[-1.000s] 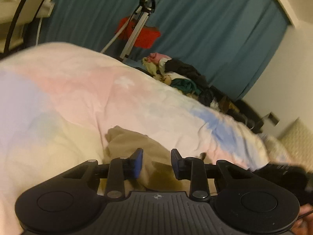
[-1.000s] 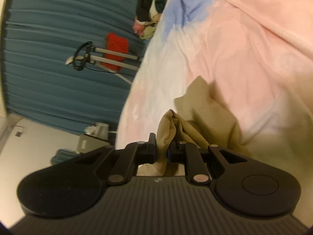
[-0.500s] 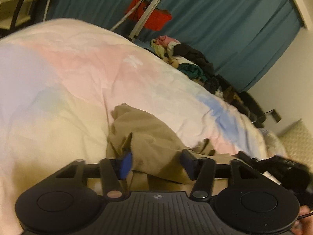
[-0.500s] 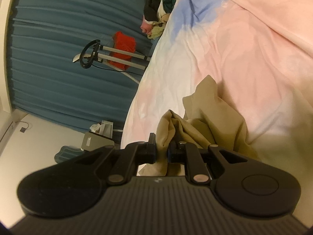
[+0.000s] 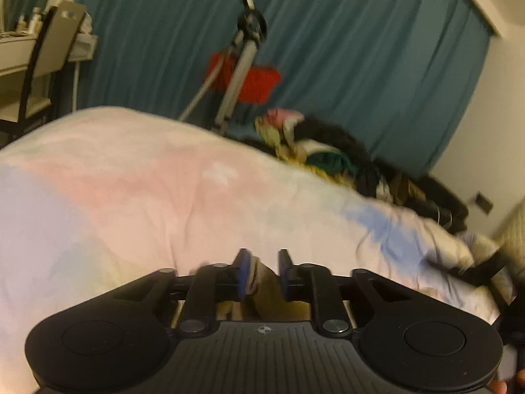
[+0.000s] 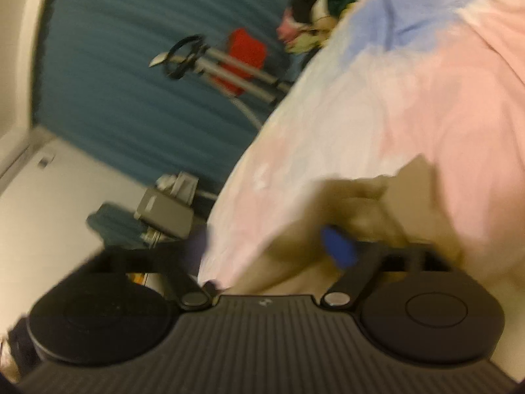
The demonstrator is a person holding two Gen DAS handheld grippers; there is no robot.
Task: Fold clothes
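Note:
A tan garment (image 6: 361,203) lies crumpled on the pastel pink, blue and cream duvet (image 5: 131,180). My right gripper (image 6: 267,246) is rolled and blurred. Its jaws are opening wide, and the garment lies loose between and beyond them, with neither pad pressing on it. In the left wrist view only a strip of the garment (image 5: 265,292) shows, low between the fingers. My left gripper (image 5: 264,271) hangs over it with its jaws opening, and a gap shows between the blue pads.
A pile of mixed clothes (image 5: 315,154) sits at the far edge of the bed. Behind it a metal stand (image 5: 242,65) with a red object leans against the teal curtain (image 5: 361,49). A chair and a desk (image 5: 42,65) stand at the left, and a grey box (image 6: 164,210) is beside the bed.
The right gripper let go of the garment's fold, sprang wide and rolled. The left view swung up, and most of the garment is now hidden under the left gripper.

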